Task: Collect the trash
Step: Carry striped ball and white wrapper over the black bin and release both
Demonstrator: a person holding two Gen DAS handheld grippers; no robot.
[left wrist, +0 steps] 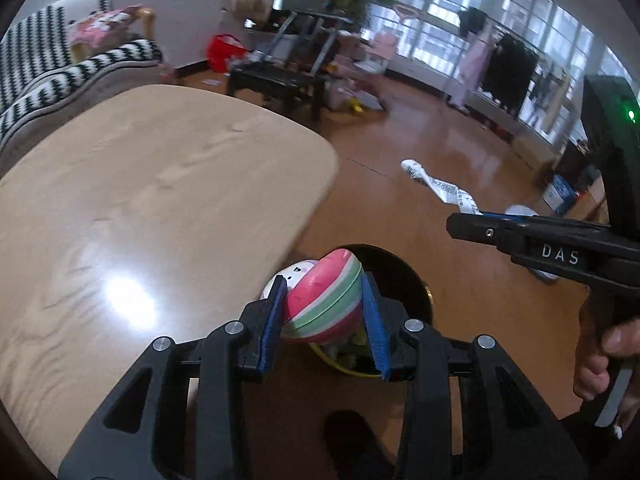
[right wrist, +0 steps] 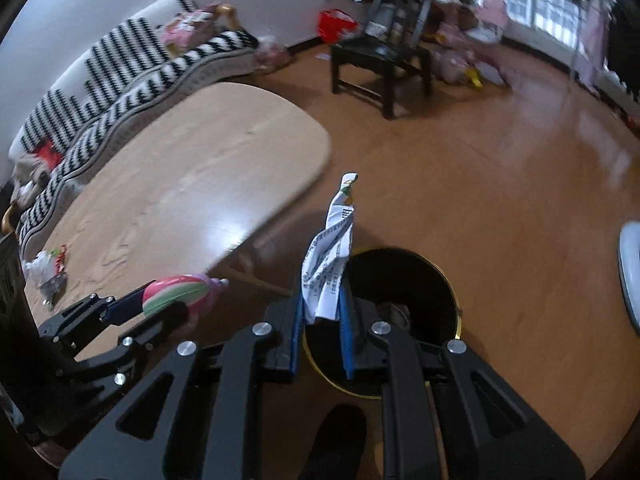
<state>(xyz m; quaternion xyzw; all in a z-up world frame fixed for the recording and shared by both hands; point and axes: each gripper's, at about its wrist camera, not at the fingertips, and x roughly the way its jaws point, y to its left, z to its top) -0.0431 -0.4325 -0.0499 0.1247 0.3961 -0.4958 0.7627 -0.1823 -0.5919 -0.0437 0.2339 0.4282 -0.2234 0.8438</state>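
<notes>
Two pieces of trash held above the bin (right wrist: 444,280).
Your left gripper (left wrist: 324,320) clamps a light, rounded, slippery striped toy (left wrist: 324,300) at its sides; your right gripper (right wrist: 322,316) pinches a limp paper wrapper (right wrist: 330,264) low down.

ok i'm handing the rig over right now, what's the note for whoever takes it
Left gripper: shut on the pink striped wrapper, above the near rim of the black bin.
Right gripper: shut on the crumpled white printed paper, also over the bin.
Done: both pieces picked up and carried to the bin beside the wooden table.
Left: drop both in, then fetch the small litter pile on the table's far end.
</notes>
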